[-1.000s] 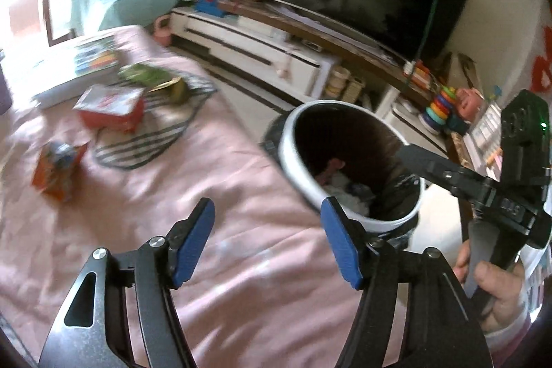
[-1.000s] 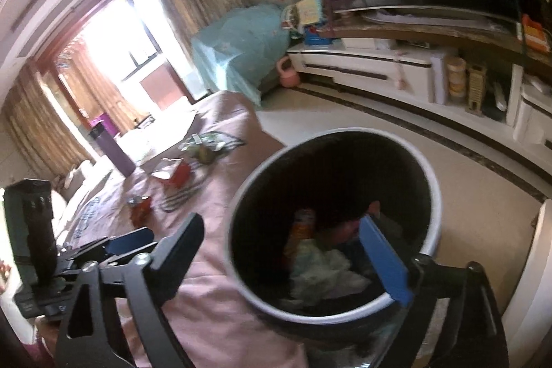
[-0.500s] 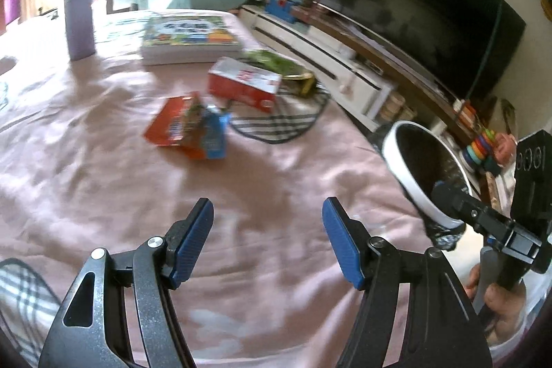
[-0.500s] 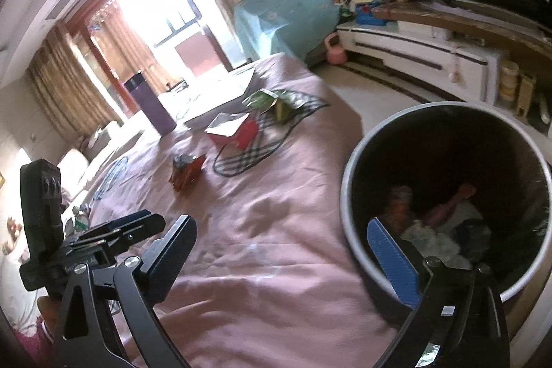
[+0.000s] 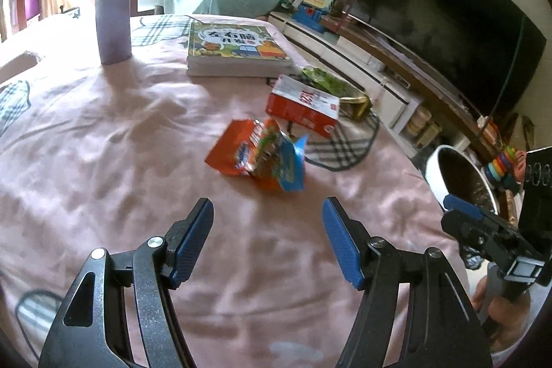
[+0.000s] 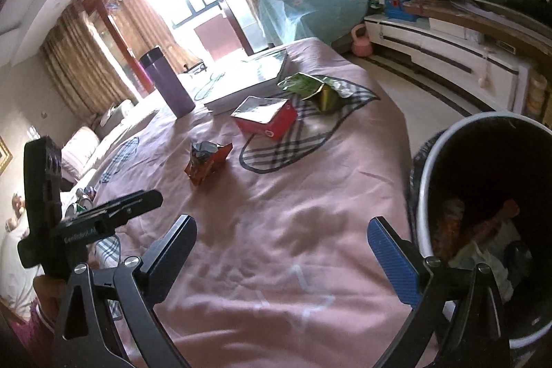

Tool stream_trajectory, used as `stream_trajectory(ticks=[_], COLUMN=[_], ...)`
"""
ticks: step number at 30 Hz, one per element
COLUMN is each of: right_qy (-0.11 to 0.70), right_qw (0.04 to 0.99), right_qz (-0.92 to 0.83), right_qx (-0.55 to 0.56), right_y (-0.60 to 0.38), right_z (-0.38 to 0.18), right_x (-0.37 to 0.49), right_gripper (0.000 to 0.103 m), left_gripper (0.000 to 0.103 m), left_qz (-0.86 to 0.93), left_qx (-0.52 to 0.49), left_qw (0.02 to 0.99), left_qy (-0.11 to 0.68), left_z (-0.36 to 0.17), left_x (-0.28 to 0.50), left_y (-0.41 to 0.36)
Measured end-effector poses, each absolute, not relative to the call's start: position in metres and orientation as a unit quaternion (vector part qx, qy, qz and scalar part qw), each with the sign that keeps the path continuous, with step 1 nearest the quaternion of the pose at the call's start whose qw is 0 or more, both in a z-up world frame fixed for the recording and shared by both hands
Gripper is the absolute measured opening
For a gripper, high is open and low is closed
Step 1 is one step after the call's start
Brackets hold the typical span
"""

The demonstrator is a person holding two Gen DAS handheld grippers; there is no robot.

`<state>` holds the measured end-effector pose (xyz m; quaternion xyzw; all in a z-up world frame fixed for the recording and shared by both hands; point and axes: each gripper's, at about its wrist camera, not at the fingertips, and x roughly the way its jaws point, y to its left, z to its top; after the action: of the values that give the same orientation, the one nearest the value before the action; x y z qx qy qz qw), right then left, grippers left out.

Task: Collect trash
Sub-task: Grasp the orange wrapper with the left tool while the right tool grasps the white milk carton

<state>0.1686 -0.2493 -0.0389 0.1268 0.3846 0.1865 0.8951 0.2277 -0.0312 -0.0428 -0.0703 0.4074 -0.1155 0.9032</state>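
An orange and blue snack wrapper (image 5: pixel 259 157) lies crumpled on the pink cloth, just ahead of my left gripper (image 5: pixel 267 238), which is open and empty. The wrapper also shows in the right wrist view (image 6: pixel 206 160). A red carton (image 5: pixel 303 107) lies beyond it, with a green wrapper (image 5: pixel 324 81) behind. A white-rimmed bin (image 6: pixel 483 223) with trash inside stands at the table's right edge. My right gripper (image 6: pixel 281 244) is open and empty, low over the cloth beside the bin.
A purple flask (image 5: pixel 113 11) stands at the back left. A thick picture book (image 5: pixel 234 50) lies at the back. A checked patch (image 6: pixel 296 133) marks the cloth under the carton. A TV and low cabinet (image 5: pixel 396 71) run along the right.
Both grippers have swung left, away from the bin and toward the table. The wrapper and carton now sit closer ahead of my left gripper. Both stay open.
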Motion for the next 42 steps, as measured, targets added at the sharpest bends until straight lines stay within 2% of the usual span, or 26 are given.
stream_trajectory(ticks=[5, 8, 11, 13, 15, 18, 24, 34, 38, 39, 40, 41, 42], right_qy=[0.39, 0.393, 0.397, 0.399, 0.4, 0.404, 0.401, 0.382, 0.4, 0.412, 0.422, 0.435, 0.443], right_qw=[0.891, 0.889, 0.886, 0.885, 0.883, 0.881, 0.879, 0.885, 0.873, 0.867, 0.861, 0.855, 0.853], right_qz=[0.2, 0.205, 0.213, 0.216, 0.219, 0.223, 0.246, 0.264, 0.262, 0.258, 0.254, 0.25, 0.236], right_qx=[0.116, 0.112, 0.11, 0.108, 0.108, 0.105, 0.073, -0.047, -0.099, -0.112, -0.124, -0.135, -0.145], right_y=[-0.241, -0.235, -0.231, -0.228, -0.225, -0.221, -0.2, -0.146, -0.132, -0.129, -0.126, -0.124, -0.123], right_z=[-0.042, -0.043, -0.045, -0.046, -0.047, -0.049, -0.046, -0.036, -0.046, -0.051, -0.056, -0.061, -0.066], right_x=[0.185, 0.194, 0.205, 0.212, 0.219, 0.229, 0.252, 0.31, 0.332, 0.338, 0.343, 0.347, 0.347], right_gripper=[0.1, 0.1, 0.1, 0.1, 0.1, 0.1, 0.098, 0.097, 0.096, 0.095, 0.085, 0.069, 0.064], left_gripper=[0.066, 0.059, 0.046, 0.026, 0.01, 0.005, 0.003, 0.003, 0.003, 0.003, 0.003, 0.003, 0.003], left_qz=[-0.117, -0.121, -0.127, -0.134, -0.141, -0.145, -0.142, -0.145, -0.154, -0.156, -0.158, -0.16, -0.161], left_qx=[-0.057, -0.043, -0.031, -0.024, -0.018, -0.022, -0.066, -0.123, -0.126, -0.126, -0.126, -0.126, -0.127], left_qw=[0.904, 0.903, 0.9, 0.896, 0.891, 0.892, 0.893, 0.88, 0.878, 0.878, 0.877, 0.877, 0.877], left_qy=[0.408, 0.411, 0.416, 0.422, 0.432, 0.428, 0.421, 0.436, 0.435, 0.435, 0.435, 0.435, 0.435], left_z=[-0.046, -0.049, -0.054, -0.059, -0.066, -0.068, -0.058, -0.069, -0.069, -0.069, -0.069, -0.069, -0.069], left_x=[0.252, 0.265, 0.279, 0.288, 0.294, 0.294, 0.276, 0.259, 0.258, 0.258, 0.259, 0.259, 0.259], left_y=[-0.031, -0.037, -0.043, -0.046, -0.049, -0.045, -0.012, 0.032, 0.035, 0.035, 0.036, 0.036, 0.036])
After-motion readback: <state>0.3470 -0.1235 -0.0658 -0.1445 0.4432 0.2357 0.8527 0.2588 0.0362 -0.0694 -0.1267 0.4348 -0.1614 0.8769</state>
